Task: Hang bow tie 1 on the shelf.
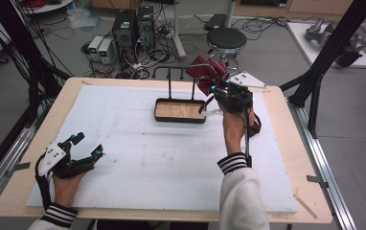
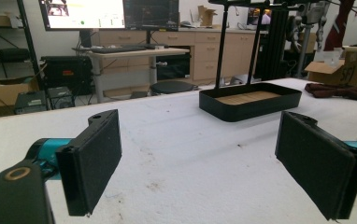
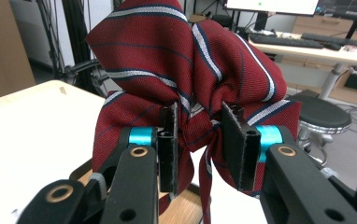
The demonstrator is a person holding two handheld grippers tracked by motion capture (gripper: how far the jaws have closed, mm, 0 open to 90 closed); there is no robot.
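**Right tongs clamped on striped tie, left tongs spread wide**

Your right gripper (image 3: 197,140) is pinched on a bunched dark-red tie (image 3: 186,60) w/ white and navy stripes; both pads bite the fabric, which balloons above the jaws and hangs below them. From the high view that gripper (image 1: 218,88) holds the tie (image 1: 209,72) up off the table, just beyond the far right corner of the black tray (image 1: 180,110), w/ part of the cloth trailing down by your wrist.

Your left gripper (image 2: 197,158) is released, jaws far apart, nothing between the pads. It sits low over the white foam sheet (image 1: 147,158) near the front left corner (image 1: 83,151).

Ahead of the left jaws: bare foam, lightly scuffed, then the tray (image 2: 250,100) w/ wood floor and two upright black posts. Beyond the table: desks, monitors, a stool, cables on the floor.
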